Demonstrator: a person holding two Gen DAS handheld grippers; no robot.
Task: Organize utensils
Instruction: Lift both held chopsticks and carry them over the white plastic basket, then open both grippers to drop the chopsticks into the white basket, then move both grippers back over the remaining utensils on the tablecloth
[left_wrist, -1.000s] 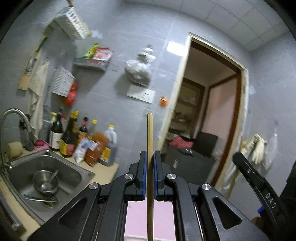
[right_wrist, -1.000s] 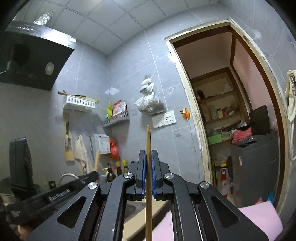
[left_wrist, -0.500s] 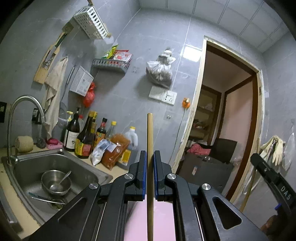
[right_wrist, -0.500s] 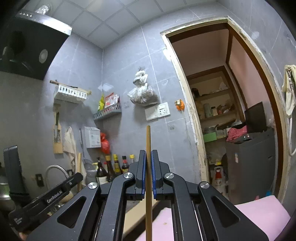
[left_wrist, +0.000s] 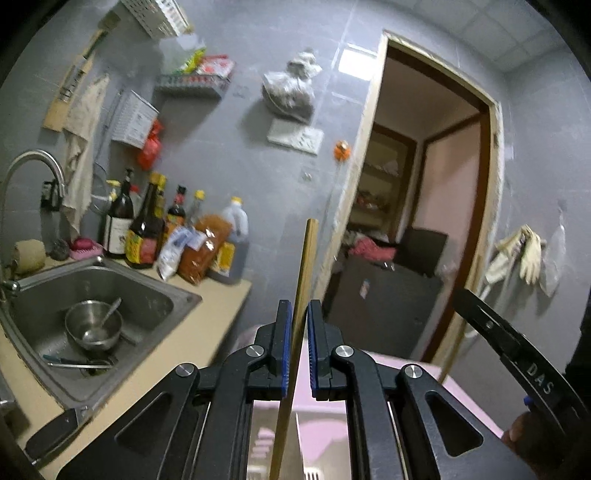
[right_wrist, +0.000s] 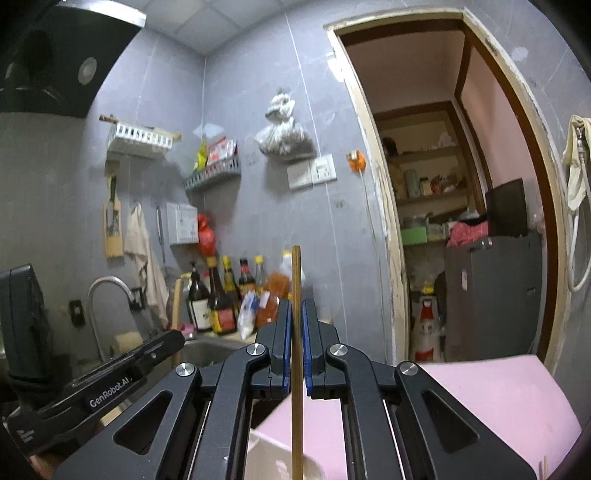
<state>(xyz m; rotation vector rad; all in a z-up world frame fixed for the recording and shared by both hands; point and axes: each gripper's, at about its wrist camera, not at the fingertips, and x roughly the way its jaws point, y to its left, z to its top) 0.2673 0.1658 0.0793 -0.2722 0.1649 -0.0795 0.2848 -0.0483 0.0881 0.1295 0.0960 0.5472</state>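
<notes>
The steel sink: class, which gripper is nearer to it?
Left. The sink lies just beside the left gripper; the right gripper stands farther right, beyond the left one.

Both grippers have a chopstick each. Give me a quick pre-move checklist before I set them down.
1. Left gripper shut on its chopstick: ok, though the stick leans.
2. Right gripper shut on its chopstick: ok, upright.
3. Grippers apart from each other: ok.
4. Pink surface below: ok, in view.
5. Utensil holder to drop into: cannot tell.
6. Lower tips of the sticks free: cannot tell, hidden.
</notes>
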